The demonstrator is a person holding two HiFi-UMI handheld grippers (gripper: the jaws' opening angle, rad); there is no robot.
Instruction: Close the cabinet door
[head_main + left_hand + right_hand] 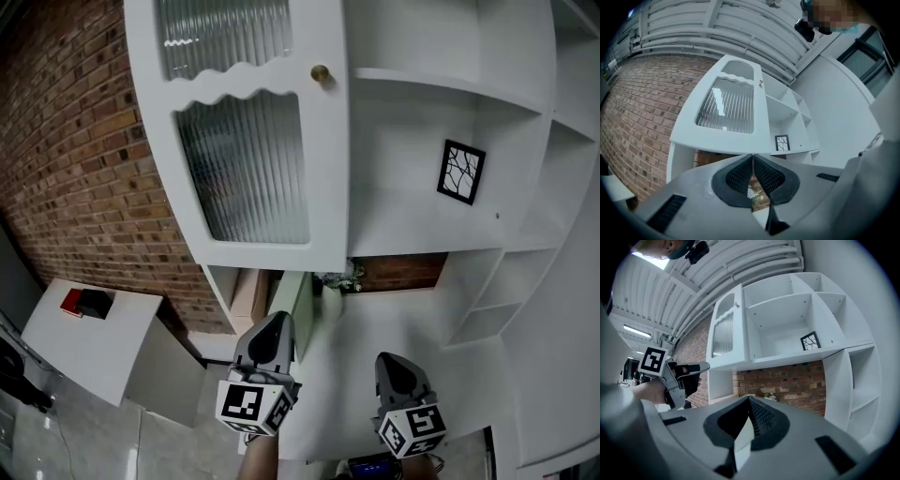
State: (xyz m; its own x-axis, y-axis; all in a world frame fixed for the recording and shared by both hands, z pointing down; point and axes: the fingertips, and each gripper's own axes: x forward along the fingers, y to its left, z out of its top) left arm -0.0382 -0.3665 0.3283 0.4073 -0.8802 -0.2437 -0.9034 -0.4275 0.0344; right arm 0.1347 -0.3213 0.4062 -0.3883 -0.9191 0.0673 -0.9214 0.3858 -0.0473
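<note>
The white cabinet door (248,141) has ribbed glass panes and a small brass knob (321,72). It lies across the cabinet's left compartment; I cannot tell whether it sits flush. It also shows in the left gripper view as door (726,110) and, obliquely, in the right gripper view as door (725,331). My left gripper (278,321) hangs below the door's lower edge, jaws shut and empty (753,157). My right gripper (395,360) is beside it, lower right, also shut on nothing (749,400). Both are well apart from the door.
Open white shelves (441,103) run to the right, holding a black-framed picture (461,172). A small plant (343,278) stands under the cabinet against the brick wall (84,178). A low white table (103,352) at lower left carries a red and a black object (84,302).
</note>
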